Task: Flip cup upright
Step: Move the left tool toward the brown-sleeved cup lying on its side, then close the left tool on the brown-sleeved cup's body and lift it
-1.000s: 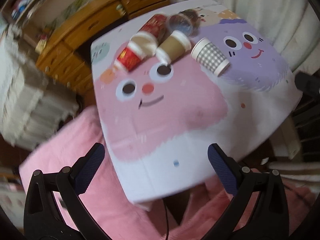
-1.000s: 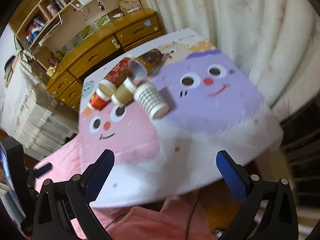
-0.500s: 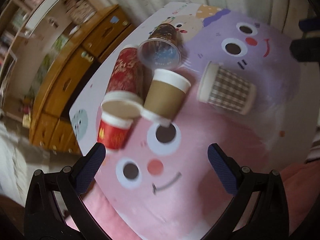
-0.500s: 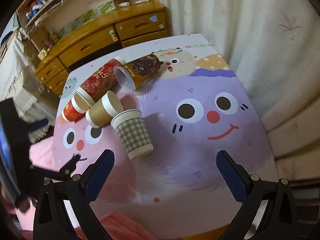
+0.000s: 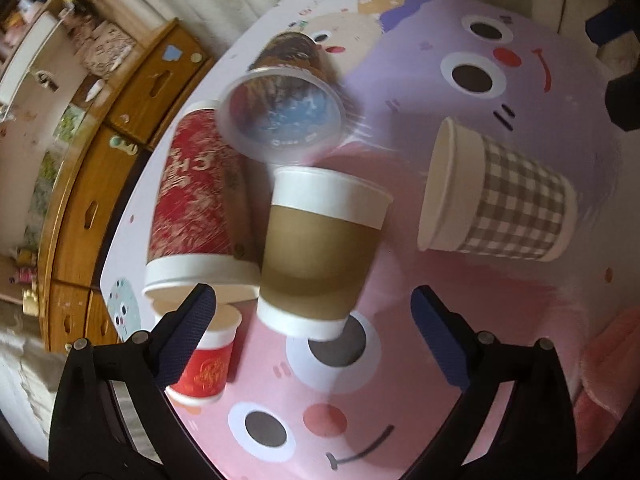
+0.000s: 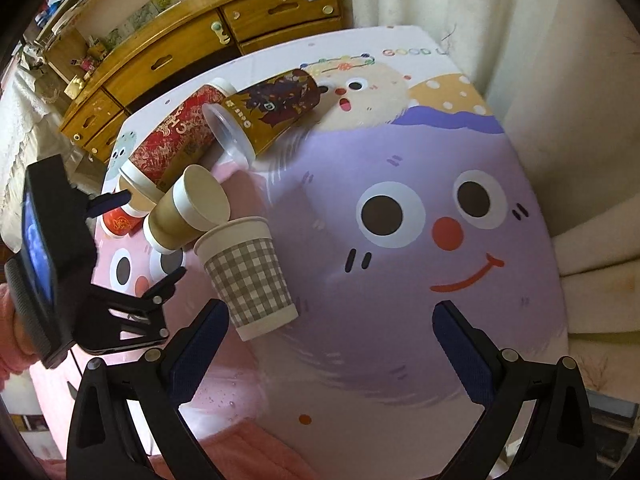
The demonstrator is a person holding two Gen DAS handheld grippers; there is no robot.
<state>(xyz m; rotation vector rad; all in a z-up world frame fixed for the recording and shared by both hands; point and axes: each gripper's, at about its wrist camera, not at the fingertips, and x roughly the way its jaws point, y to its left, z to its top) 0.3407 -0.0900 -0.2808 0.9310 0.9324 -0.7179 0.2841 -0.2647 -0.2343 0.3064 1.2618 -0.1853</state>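
Several paper cups lie on their sides on the cartoon-print table [image 5: 400,420]. A brown cup [image 5: 320,252] lies just ahead of my open, empty left gripper [image 5: 312,312], its base toward the fingers. A grey checked cup [image 5: 508,196] lies to its right; in the right wrist view it [image 6: 248,276] lies just beyond the left finger of my open, empty right gripper [image 6: 332,320]. A tall red cup [image 5: 192,208], a small red cup [image 5: 208,364] and a clear-lidded dark cup [image 5: 284,96] lie behind. The left gripper [image 6: 140,240] shows in the right wrist view.
A wooden sideboard with drawers [image 6: 180,40] stands behind the table. White curtains [image 6: 560,80] hang to the right. Pink fabric [image 6: 248,448] lies at the near table edge. The purple-face part of the table [image 6: 400,220] holds no cups.
Both grippers have moved in closer to the cups. The left gripper now stands right behind the brown cup, and the right gripper is beside the checked cup. The cups have not moved.
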